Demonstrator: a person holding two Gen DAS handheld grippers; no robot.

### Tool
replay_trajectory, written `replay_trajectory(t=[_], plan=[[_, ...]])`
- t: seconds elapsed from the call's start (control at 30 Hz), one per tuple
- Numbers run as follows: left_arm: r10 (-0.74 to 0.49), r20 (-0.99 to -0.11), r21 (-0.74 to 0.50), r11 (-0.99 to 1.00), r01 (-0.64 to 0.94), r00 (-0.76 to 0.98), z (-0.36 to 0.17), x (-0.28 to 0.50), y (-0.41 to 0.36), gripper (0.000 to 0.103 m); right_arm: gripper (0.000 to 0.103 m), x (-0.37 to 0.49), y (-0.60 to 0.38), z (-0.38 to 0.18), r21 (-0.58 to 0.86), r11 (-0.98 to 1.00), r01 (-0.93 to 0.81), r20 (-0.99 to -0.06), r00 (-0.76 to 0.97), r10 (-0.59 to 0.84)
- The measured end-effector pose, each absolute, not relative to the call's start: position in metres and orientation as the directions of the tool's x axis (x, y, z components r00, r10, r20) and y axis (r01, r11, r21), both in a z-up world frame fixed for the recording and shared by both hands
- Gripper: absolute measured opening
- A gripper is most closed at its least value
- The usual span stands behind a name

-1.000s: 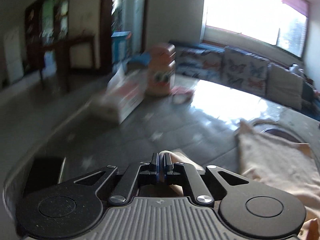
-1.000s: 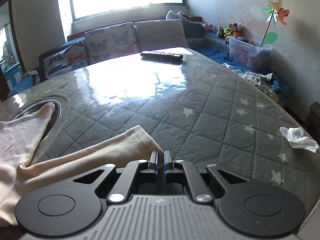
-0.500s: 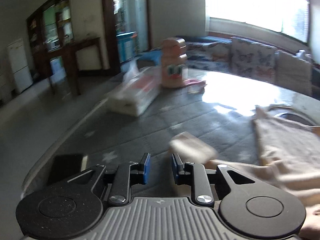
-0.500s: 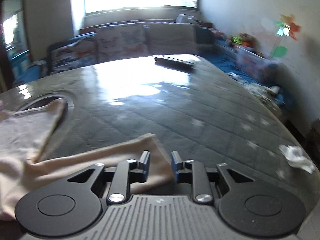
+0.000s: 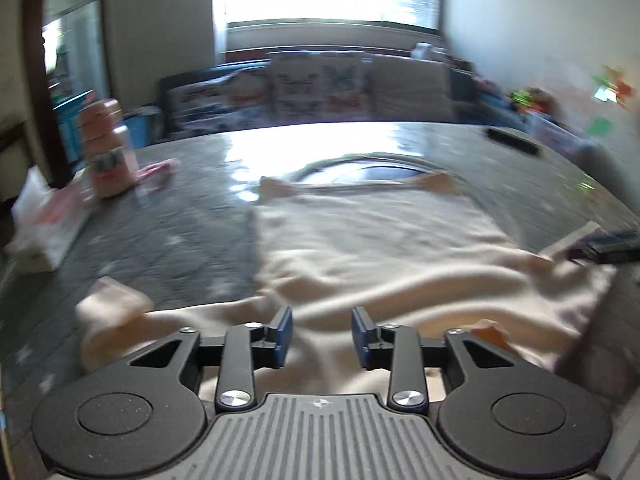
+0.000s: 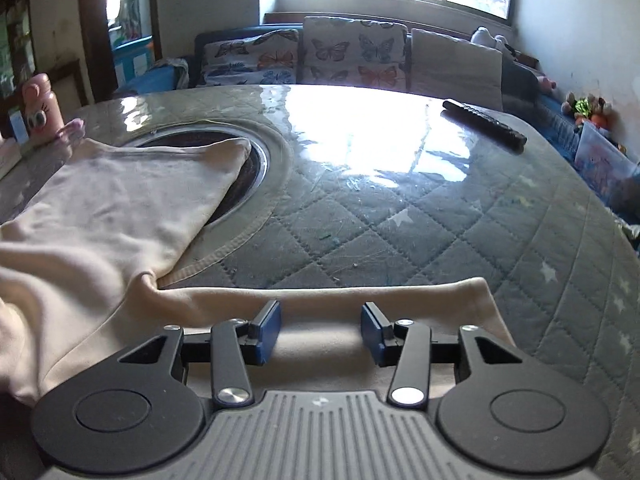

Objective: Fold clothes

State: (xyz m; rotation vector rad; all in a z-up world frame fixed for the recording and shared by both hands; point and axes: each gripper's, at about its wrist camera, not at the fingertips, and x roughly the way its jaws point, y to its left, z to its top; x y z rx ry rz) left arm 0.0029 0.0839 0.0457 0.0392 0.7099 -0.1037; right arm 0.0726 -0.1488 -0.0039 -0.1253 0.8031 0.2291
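A cream garment (image 5: 372,240) lies spread on the grey quilted table cover (image 5: 168,248), its far hem over a round dark opening (image 5: 372,170). My left gripper (image 5: 321,326) hovers over the near wrinkled edge, its jaws opening, with nothing pinched between the blue pads. In the right wrist view the same garment (image 6: 104,216) lies to the left, and one sleeve (image 6: 360,300) stretches flat under my right gripper (image 6: 320,324). Its jaws are opening too, the cloth lying loose below the pads. The right gripper's tip (image 5: 608,246) shows at the left view's right edge.
A pink bottle (image 5: 106,148) and a white packet (image 5: 44,228) stand at the table's left. A black remote (image 6: 484,126) lies at the far right. A sofa with butterfly cushions (image 6: 344,56) runs behind the table, under a bright window. The quilted cover (image 6: 440,220) stretches right.
Both grippers were shut on garment corners and have let go, their jaws now apart. The left view has swung right to face the garment; the right view has swung left.
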Motion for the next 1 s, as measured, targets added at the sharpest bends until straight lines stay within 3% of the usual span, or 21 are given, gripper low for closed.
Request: replay_trajectory(t=[0.1,0.43,0.5,0.6,0.73,0.8,0.87,0.9,1.0], plan=[[-0.152,-0.655,0.001,0.979,0.201,0.740,0.044,-0.003,0.066,0.050,0.045,0.061,-0.141,0.009,-0.018,0.952,-0.305,-0.712,0.673,0.203],[-0.221,-0.684,0.041,0.940,0.339,0.695,0.029,-0.015,0.044,0.049,0.045,0.021,-0.072,0.033,0.147,0.752,-0.643,-0.691,0.477,0.543],[-0.215,-0.697,0.041,0.941,0.337,0.684,0.023,-0.013,0.046,0.030,0.045,0.014,-0.056,0.033,0.149,0.707,-0.692,-0.689,0.440,0.576],[-0.213,-0.706,0.038,0.941,0.336,0.676,0.018,-0.013,0.048,0.011,0.045,0.008,-0.037,0.033,0.146,0.665,-0.733,-0.689,0.407,0.600],[-0.219,-0.688,0.041,0.940,0.338,0.692,0.021,-0.017,0.050,0.004,0.043,0.005,-0.015,0.028,0.116,0.626,-0.771,-0.692,0.389,0.608],[-0.230,-0.674,0.041,0.937,0.347,0.702,0.026,-0.021,0.050,0.004,0.035,0.004,-0.006,0.024,0.090,0.621,-0.779,-0.696,0.397,0.598],[-0.237,-0.665,0.047,0.933,0.356,0.708,0.029,-0.026,0.051,0.004,0.012,0.004,-0.003,0.020,0.070,0.630,-0.774,-0.702,0.411,0.582],[-0.240,-0.662,0.049,0.932,0.360,0.710,0.030,-0.028,0.051,0.004,0.007,0.005,-0.003,0.018,0.074,0.633,-0.771,-0.706,0.407,0.579],[-0.254,-0.667,0.044,0.925,0.377,0.701,0.030,-0.034,0.053,0.004,0.003,0.000,-0.008,0.021,0.096,0.608,-0.788,-0.708,0.375,0.599]])
